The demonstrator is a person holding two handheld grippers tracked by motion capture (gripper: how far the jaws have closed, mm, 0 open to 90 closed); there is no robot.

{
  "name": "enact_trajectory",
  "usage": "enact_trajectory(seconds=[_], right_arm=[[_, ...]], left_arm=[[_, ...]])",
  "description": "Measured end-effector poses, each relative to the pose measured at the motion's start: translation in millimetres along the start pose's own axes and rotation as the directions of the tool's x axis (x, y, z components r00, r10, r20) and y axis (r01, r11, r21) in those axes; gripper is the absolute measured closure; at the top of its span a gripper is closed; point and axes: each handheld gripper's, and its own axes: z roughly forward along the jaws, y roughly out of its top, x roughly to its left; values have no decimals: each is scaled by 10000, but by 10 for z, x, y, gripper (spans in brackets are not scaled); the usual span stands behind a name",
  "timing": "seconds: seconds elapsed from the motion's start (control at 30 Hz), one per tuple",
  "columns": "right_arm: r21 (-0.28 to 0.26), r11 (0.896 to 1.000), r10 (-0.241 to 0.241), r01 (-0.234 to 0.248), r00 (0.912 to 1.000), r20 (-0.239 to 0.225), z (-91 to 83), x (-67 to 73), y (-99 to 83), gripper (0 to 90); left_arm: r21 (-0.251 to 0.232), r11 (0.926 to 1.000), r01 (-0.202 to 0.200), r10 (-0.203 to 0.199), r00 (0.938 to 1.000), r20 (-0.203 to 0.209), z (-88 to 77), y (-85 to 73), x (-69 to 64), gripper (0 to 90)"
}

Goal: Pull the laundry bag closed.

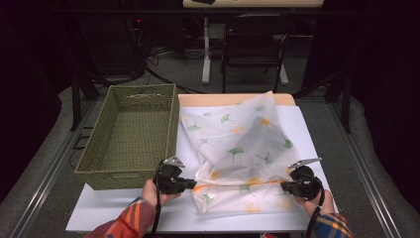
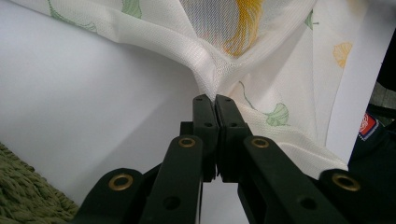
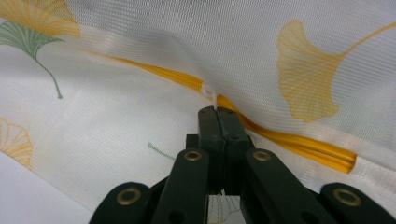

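A sheer white cloth (image 1: 237, 148) printed with green and yellow ginkgo leaves lies rumpled on the white table top, partly folded over itself. My left gripper (image 1: 194, 184) is shut on the cloth's left near edge; in the left gripper view the jaws pinch a gathered bit of the mesh fabric (image 2: 210, 79) at the tips (image 2: 213, 99). My right gripper (image 1: 283, 186) is shut on the cloth's right near edge. In the right gripper view its closed jaws (image 3: 217, 111) clamp a white thread beside a yellow band (image 3: 289, 140) of the fabric.
A green woven basket (image 1: 130, 136) stands on the left half of the table, close to my left gripper, and nothing lies inside it. The white table surface (image 1: 148, 210) shows along the near edge. A dark chair (image 1: 255, 44) and desk legs stand beyond the table.
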Motion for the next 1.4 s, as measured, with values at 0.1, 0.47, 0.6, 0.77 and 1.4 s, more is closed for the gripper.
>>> enact_trajectory(seconds=[0.1,0.47,0.6,0.77,1.4], right_arm=[[6,10000,36,-36,10000,44,0,0,0,900],[-8,9998,212,-212,9995,229,-24,-41,-23,900],[-6,9996,279,-279,9992,271,-41,-79,-40,900],[-76,9993,356,-354,9986,390,-62,-123,-63,900],[-53,9988,489,-487,9969,617,-84,-159,-93,900]], left_arm=[[2,10000,6,-6,10000,48,-2,-1,2,890],[0,10000,15,-15,10000,7,0,-1,1,890],[6,10000,16,-16,10000,-22,2,-1,1,890],[12,10000,7,-7,10000,-26,1,-1,1,890],[34,10000,-30,31,10000,-69,7,4,1,890]])
